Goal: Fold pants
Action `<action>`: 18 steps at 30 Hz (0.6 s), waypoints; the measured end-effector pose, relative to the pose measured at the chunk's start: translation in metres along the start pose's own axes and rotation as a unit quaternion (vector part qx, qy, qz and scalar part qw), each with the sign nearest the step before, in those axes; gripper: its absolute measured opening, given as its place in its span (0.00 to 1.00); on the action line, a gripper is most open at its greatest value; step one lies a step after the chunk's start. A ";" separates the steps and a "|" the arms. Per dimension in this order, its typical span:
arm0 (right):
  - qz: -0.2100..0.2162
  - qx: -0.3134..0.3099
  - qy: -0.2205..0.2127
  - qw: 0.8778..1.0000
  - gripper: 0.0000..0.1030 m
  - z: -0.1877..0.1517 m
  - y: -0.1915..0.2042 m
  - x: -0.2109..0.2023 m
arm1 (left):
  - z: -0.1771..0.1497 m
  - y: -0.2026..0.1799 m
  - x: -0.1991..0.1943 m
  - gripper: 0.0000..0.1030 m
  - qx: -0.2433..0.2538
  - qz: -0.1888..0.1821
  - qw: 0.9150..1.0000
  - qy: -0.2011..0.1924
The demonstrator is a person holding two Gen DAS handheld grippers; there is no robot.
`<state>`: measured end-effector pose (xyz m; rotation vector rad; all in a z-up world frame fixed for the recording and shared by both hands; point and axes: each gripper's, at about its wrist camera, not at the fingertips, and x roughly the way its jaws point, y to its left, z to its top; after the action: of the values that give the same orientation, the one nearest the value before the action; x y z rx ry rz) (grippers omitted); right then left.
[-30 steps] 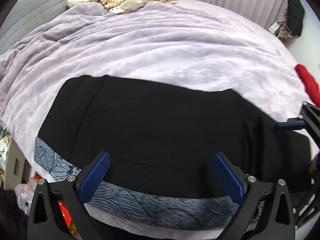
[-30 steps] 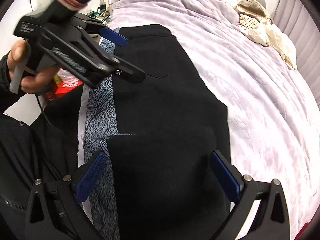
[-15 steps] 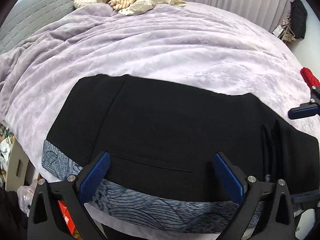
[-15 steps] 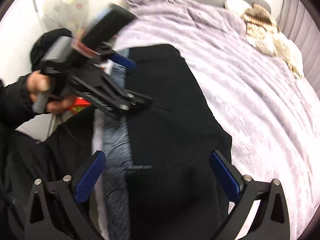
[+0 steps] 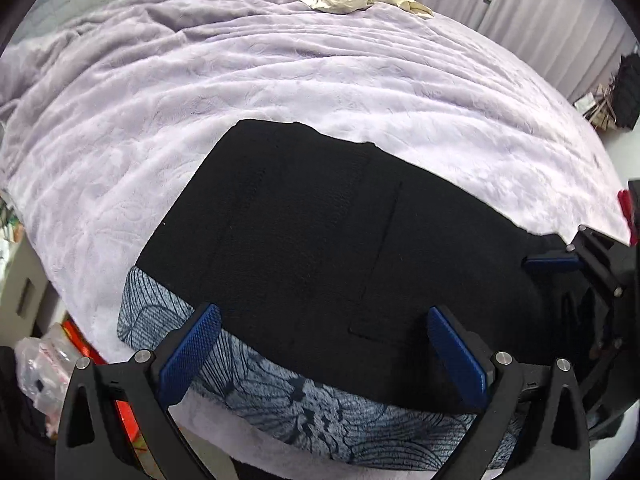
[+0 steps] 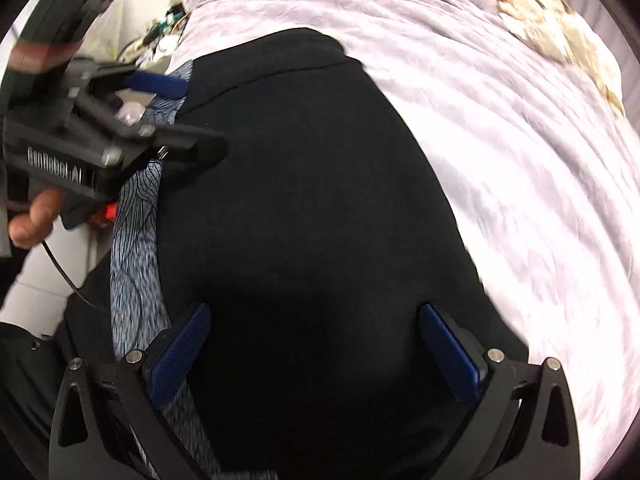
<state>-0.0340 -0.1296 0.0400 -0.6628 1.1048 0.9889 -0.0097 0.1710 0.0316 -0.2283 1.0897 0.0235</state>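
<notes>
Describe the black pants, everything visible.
The black pants lie flat on the lavender bedspread near the bed's edge, in a compact, roughly rectangular block that looks folded. Matte woven fabric, with a faint straight seam and a pocket-like line on top. Their near edge overlaps a blue-grey patterned cloth. The open left gripper and open right gripper sit over the pants, neither clamping them; contact can't be told.

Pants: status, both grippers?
Left gripper open, right gripper open, both empty. Black pants flat on lavender blanket, over patterned cloth. Nothing blocking.
</notes>
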 end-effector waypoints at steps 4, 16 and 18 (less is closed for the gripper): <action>0.012 0.004 -0.007 1.000 1.00 0.018 0.005 0.004 | 0.009 0.006 -0.005 1.00 -0.002 0.013 1.000 -0.013; 0.010 -0.003 -0.019 1.000 1.00 0.070 0.010 0.042 | 0.019 0.028 0.034 1.00 0.018 0.033 0.999 -0.007; 0.012 0.005 -0.018 1.000 1.00 0.076 0.007 0.047 | 0.022 0.032 0.034 1.00 0.010 0.019 1.000 -0.001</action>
<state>-0.0029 -0.0474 0.0214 -0.6240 1.0870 1.0114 0.0209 0.2037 0.0055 -0.1886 1.0919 0.0465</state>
